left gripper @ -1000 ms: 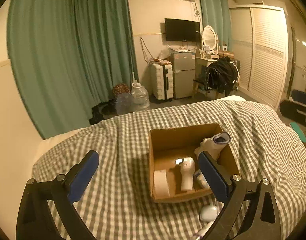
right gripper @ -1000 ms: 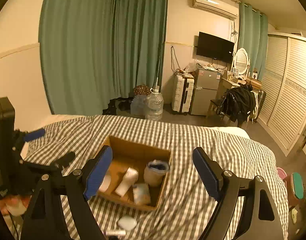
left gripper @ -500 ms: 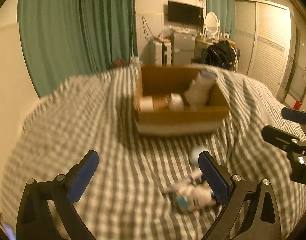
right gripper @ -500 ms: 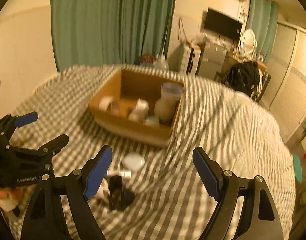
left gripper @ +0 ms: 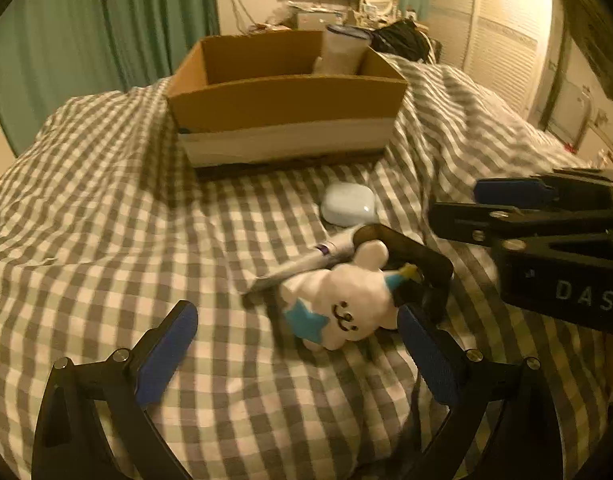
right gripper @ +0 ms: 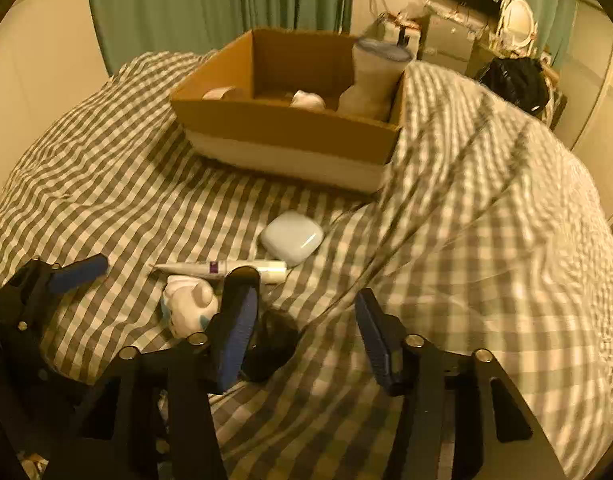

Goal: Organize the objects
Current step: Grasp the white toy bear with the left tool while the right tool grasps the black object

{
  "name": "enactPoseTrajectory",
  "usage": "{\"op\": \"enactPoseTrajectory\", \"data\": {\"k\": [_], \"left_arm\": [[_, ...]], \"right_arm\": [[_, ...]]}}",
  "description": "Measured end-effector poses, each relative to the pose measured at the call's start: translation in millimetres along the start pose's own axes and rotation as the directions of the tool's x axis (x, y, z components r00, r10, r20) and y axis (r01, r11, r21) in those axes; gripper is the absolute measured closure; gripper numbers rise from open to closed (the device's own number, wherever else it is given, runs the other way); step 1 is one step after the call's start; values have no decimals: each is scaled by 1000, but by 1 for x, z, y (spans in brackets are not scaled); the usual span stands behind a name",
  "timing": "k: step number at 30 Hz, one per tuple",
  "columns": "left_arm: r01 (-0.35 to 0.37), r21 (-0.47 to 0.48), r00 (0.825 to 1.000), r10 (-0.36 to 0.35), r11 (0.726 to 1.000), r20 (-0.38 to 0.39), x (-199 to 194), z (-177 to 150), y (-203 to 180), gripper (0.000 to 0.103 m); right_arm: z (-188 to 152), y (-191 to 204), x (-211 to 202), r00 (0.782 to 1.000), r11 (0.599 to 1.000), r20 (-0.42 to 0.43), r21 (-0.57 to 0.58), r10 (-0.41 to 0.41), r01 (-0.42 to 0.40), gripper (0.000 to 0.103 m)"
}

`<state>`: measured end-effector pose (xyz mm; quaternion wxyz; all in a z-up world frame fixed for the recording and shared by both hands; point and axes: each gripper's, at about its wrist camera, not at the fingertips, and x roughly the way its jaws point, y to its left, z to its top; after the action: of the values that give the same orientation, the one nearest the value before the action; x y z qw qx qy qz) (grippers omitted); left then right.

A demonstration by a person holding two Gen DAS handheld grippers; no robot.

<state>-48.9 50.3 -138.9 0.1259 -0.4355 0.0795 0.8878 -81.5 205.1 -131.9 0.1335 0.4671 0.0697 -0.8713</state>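
Observation:
A cardboard box (left gripper: 284, 98) (right gripper: 282, 128) sits on the checked bed and holds a tall white container (left gripper: 342, 50) (right gripper: 376, 76) and small items. In front of it lie a white rounded case (left gripper: 348, 204) (right gripper: 292, 236), a white tube (left gripper: 302, 264) (right gripper: 222, 268), a white plush toy with a blue star (left gripper: 342, 306) (right gripper: 188, 306) and a black curved object (left gripper: 418, 260) (right gripper: 272, 340). My left gripper (left gripper: 296, 354) is open, low over the bed, just short of the plush. My right gripper (right gripper: 302, 340) is open over the black object; it shows from the side in the left wrist view (left gripper: 546, 216).
The checked duvet (right gripper: 486, 200) bulges in folds on the right of the box. Green curtains (left gripper: 106, 28), a TV, a fridge, a chair with dark clothes and white wardrobe doors stand behind the bed.
Both grippers have dropped from high above the bed to just over it. The loose items now lie close in front of the fingers, and the box stands farther ahead.

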Motion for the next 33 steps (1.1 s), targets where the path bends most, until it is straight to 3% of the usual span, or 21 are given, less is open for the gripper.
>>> {"op": "enactPoseTrajectory", "data": {"k": [4, 8, 12, 16, 18, 19, 20, 23, 24, 33], "left_arm": [[-3, 12, 999, 4, 1000, -34, 14, -2, -3, 0], [22, -40, 997, -24, 999, -68, 26, -2, 3, 0], [45, -75, 997, -50, 996, -57, 34, 4, 6, 1], [63, -61, 996, -67, 996, -63, 48, 10, 0, 3], [79, -54, 994, -83, 995, -69, 52, 12, -1, 16], [87, -51, 993, -91, 995, -75, 54, 12, -3, 36], [87, -49, 992, -92, 995, -90, 58, 11, -2, 43], [107, -64, 990, -113, 992, -83, 56, 10, 0, 45], [116, -74, 990, -122, 990, -78, 53, 9, 2, 51], [134, -101, 988, -141, 986, -66, 21, -2, 11, 50]], "right_arm": [[-1, 8, 14, 998, 999, -48, -22, 34, -35, 70], [-2, 10, 33, 993, 999, -112, -19, 31, -33, 87], [-5, 8, 31, 995, 1000, -102, -16, 9, -10, 98], [-6, 0, 24, 997, 1000, -71, 21, -7, 9, 100], [-5, -2, 22, 998, 999, -60, 32, -13, 15, 100], [-4, -3, 21, 998, 999, -57, 36, -13, 15, 100], [-4, -3, 21, 998, 999, -54, 40, -13, 16, 101], [-4, -4, 19, 999, 999, -44, 46, -10, 12, 101], [-4, -4, 18, 999, 999, -41, 47, -12, 14, 101], [-5, -4, 4, 1000, 998, 3, 49, -28, 27, 103]]}}
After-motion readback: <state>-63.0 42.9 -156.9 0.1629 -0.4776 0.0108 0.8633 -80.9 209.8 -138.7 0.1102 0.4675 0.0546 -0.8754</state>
